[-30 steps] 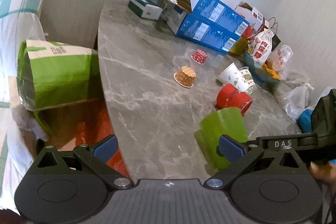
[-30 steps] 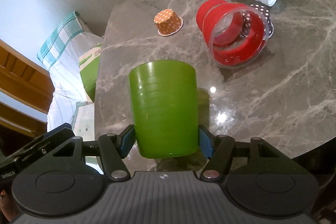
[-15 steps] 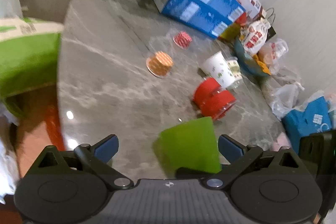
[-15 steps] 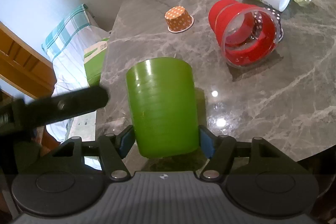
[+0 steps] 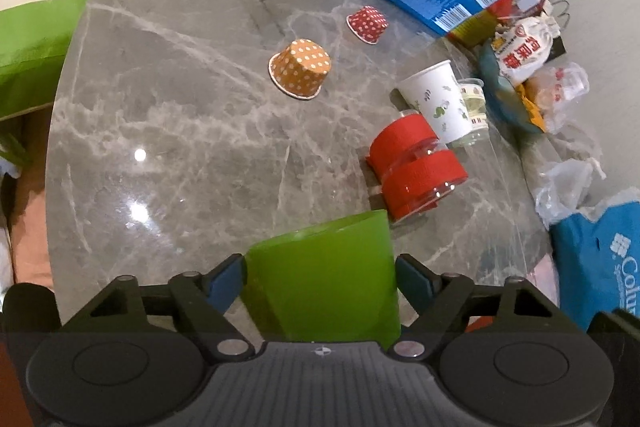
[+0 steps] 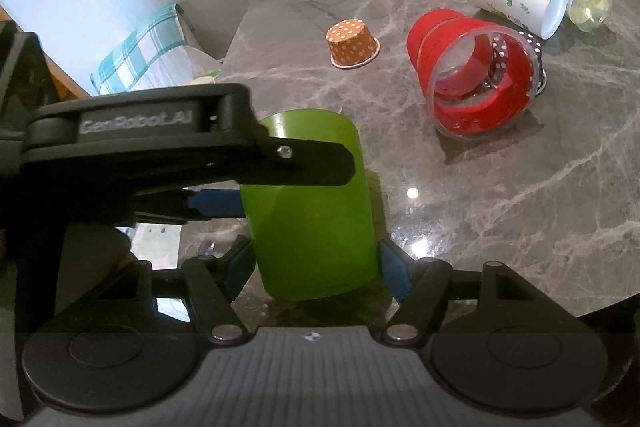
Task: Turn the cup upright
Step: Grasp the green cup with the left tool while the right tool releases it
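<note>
Two tools (image 5: 320, 279) (image 6: 316, 263) flank smooth green cup (image 6: 308, 203).

"GenRobot.AI" on left gripper (image 6: 224, 201) (side)

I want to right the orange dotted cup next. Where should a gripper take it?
Grip the orange dotted cup across its tapered side wall, coming level from the near table edge. It stands rim-down with open table around it, so its wall is the only part free to pinch.

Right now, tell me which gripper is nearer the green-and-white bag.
Left gripper. It grips the green cup from the bag's side; the right gripper grips it from the table's near edge, farther off.
</note>
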A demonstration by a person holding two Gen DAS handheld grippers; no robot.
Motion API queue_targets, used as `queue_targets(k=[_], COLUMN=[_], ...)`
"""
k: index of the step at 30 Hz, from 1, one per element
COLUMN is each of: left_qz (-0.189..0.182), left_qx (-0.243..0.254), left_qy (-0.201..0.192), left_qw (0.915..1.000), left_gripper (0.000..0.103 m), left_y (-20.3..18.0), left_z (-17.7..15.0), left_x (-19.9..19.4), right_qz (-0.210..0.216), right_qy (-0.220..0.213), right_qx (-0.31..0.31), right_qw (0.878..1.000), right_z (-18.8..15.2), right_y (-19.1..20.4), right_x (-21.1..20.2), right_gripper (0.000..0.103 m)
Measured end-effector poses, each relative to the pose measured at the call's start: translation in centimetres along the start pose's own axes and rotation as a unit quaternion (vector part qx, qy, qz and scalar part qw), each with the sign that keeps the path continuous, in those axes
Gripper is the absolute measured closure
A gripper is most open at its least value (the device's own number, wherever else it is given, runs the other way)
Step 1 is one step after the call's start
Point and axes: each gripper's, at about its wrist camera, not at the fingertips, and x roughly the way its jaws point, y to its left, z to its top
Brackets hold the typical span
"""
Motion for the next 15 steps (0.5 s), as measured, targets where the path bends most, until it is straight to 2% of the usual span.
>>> queue_targets(k=[4, 8, 11, 13, 15], left_qz=[0.020, 0.026, 0.030, 0.030, 0.032], left_qx=[0.015, 0.021, 0.029, 0.039, 0.054], left_qy=[-0.005, 0.004, -0.003, -0.011, -0.029], left_qw=[0.9997, 0.9994, 0.9991, 0.9987, 0.9976], left_gripper=[0.022, 0.028, 0.028, 0.028, 0.028], left_y=[-0.8, -1.2, -1.6, -1.7, -2.0], left_z=[0.1, 0.2, -0.1, -0.4, -0.8], left_x=[0.2, 0.8, 0.8, 0.7, 0.3], right_qz=[0.009, 0.020, 0.018, 0.016, 0.008], right_qy=[-0.001, -0.003, -0.012, -0.028, -0.048], right_qx=[-0.002, -0.004, -0.002, -0.004, 0.002], right_qw=[1.000, 1.000, 1.000, 0.999, 0.999], right_z=[-0.1, -0.4, -0.9, -1.5, -2.1], right_y=[-0.3, -0.6, -1.1, -1.6, -2.4], right_x=[-0.1, -0.2, -1.0, -2.0, -3.2], right_gripper=[0.034, 0.033, 0.024, 0.020, 0.012])
